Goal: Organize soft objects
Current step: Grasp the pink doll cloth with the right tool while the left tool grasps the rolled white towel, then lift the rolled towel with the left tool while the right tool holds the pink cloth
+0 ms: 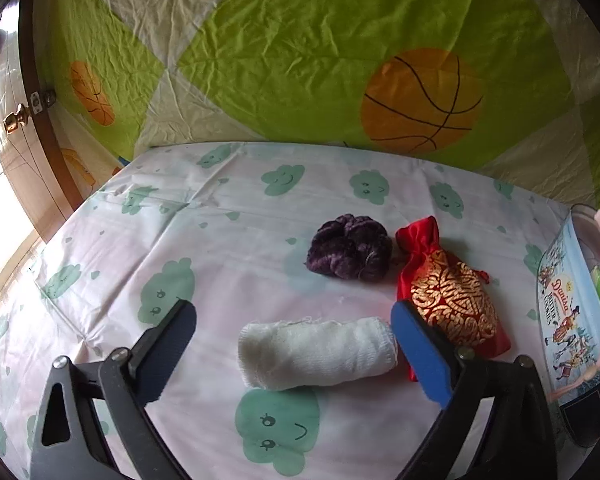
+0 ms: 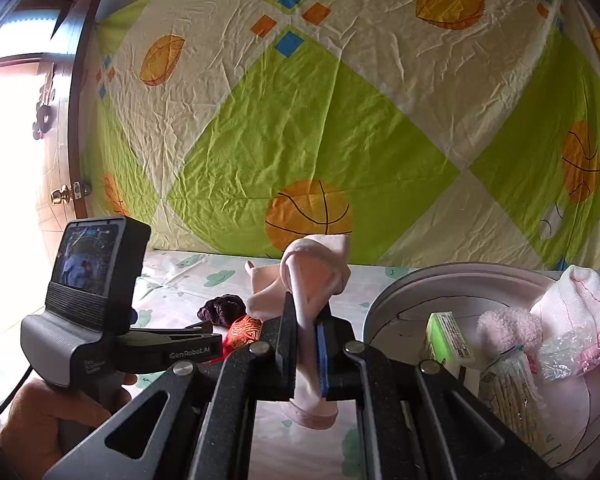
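Fingers of the right gripper (image 2: 306, 344) were clamped flat together on a pale pink sock (image 2: 314, 280); its cuff end stuck up above the tips, folded and partly turned out, while the toe end hung below the pads. Sock looked thin, soft, plain pink. It was held above the cloud-print sheet (image 1: 228, 240), just left of a round biscuit tin (image 2: 384, 304) that already held a fuzzy pink item (image 2: 508, 326), a white knit piece with pink edging (image 2: 572, 300), a green packet (image 2: 448, 338) and some clear wrap.

Left gripper (image 1: 294, 332) stood wide open, nothing between its pads, the jaws either side of a rolled white gauze-like cloth (image 1: 316, 352) lying on the sheet. Right pad sat close to the roll's end; contact could not be told. Behind the roll: a crumpled dark purple velvet scrunchie (image 1: 350, 252), and just to its right a red satin drawstring pouch (image 1: 448, 300) with gold pattern. A hand (image 2: 56, 428) held the left gripper's handle.
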A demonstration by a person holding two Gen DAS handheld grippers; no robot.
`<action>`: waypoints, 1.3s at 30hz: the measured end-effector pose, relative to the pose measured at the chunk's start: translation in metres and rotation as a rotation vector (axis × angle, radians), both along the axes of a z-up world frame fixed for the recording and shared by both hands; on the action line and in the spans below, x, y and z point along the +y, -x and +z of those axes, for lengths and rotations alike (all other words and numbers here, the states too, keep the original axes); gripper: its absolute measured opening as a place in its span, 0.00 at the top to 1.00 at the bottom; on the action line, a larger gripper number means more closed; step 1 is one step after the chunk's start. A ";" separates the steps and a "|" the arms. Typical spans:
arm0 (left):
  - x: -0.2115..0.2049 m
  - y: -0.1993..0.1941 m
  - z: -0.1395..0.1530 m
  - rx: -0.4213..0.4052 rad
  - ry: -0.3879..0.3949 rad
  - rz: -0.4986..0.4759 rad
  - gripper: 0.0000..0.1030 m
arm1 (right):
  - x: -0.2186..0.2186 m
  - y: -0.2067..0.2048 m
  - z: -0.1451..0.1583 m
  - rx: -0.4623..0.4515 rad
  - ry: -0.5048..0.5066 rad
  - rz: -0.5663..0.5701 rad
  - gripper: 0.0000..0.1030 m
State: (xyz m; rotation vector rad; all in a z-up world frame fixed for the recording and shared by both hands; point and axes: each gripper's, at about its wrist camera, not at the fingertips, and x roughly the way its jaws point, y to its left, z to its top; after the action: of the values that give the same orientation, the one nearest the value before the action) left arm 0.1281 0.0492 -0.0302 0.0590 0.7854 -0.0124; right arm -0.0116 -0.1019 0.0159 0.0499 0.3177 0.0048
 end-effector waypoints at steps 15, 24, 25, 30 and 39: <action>0.022 -0.014 -0.023 0.140 0.105 0.068 0.23 | -0.004 -0.009 -0.007 0.062 -0.038 0.014 0.92; 0.048 0.007 -0.008 0.000 0.207 0.141 0.24 | -0.005 -0.004 -0.005 0.033 -0.054 0.029 0.92; 0.051 0.015 -0.002 -0.052 0.209 0.171 0.24 | -0.004 -0.003 -0.005 0.025 -0.054 0.033 0.92; 0.052 0.047 0.019 -0.254 0.176 0.248 0.24 | 0.003 0.004 -0.001 -0.016 -0.029 0.045 0.92; 0.033 0.075 0.032 -0.387 0.072 0.230 0.24 | 0.014 0.014 0.002 -0.054 0.021 0.060 0.92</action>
State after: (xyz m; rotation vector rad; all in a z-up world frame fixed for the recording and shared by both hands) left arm 0.0531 0.0820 0.0017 -0.0961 0.4004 0.1840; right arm -0.0254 -0.0881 0.0179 0.0196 0.2654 0.0617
